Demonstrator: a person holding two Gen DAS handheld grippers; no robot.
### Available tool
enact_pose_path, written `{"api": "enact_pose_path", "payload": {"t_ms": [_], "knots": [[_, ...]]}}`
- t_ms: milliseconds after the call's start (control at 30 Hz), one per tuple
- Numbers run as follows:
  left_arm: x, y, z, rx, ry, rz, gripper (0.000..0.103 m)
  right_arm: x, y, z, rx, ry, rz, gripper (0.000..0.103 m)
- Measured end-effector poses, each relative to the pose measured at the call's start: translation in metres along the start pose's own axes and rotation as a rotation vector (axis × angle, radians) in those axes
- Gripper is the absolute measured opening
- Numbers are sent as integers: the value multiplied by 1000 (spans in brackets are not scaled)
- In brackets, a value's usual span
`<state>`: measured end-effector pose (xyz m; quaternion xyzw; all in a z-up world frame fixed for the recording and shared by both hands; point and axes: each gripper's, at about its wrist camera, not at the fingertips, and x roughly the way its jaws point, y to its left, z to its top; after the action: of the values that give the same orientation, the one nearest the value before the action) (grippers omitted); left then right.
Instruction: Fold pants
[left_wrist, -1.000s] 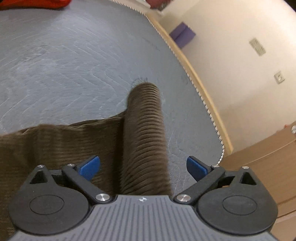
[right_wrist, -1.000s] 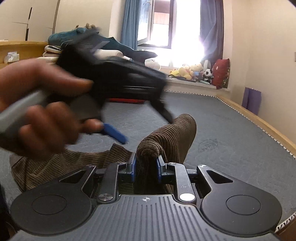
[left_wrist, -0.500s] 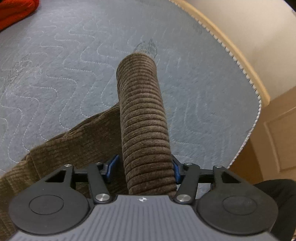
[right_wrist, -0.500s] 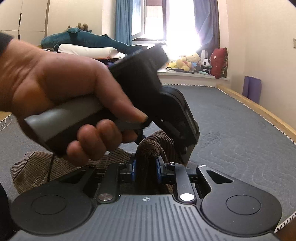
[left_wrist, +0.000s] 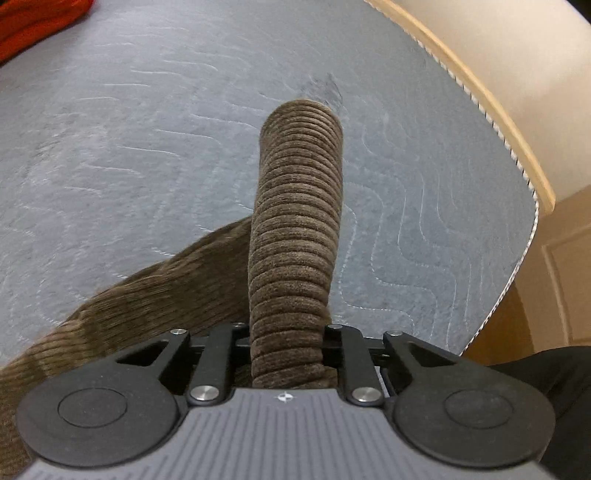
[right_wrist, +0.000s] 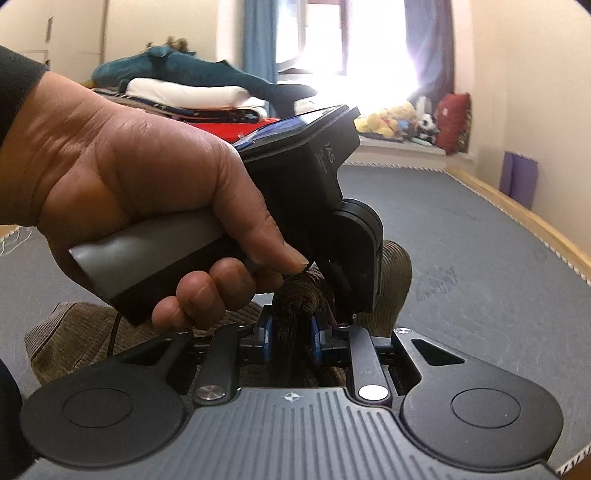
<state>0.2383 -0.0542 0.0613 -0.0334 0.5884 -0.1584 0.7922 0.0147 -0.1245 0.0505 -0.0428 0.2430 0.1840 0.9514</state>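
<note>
Grey quilted mattress (left_wrist: 155, 155) carried the brown corduroy pants (left_wrist: 295, 236), a raised fold of which the left gripper (left_wrist: 287, 334) had just closed on, fabric between its jaws, while the right gripper (right_wrist: 290, 330) pinched the same ridge between its blue pads (right_wrist: 266, 332).

Grey quilted mattress (left_wrist: 155, 155), plush toys (right_wrist: 391, 120)

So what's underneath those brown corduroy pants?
The brown corduroy pants lie on a grey quilted mattress, bare around them. Both the left gripper and right gripper pinch a raised fold. Anything beneath the spread cloth is covered.
</note>
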Motion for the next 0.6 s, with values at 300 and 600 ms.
{"api": "enact_pose_path", "payload": {"t_ms": [300, 600], "knots": [[-87, 94, -61, -176, -147, -81, 18, -35, 48, 16, -37, -87, 142, 39], [-167, 240, -183, -373, -302, -119, 19, -68, 75, 17, 96, -143, 310, 66]]}}
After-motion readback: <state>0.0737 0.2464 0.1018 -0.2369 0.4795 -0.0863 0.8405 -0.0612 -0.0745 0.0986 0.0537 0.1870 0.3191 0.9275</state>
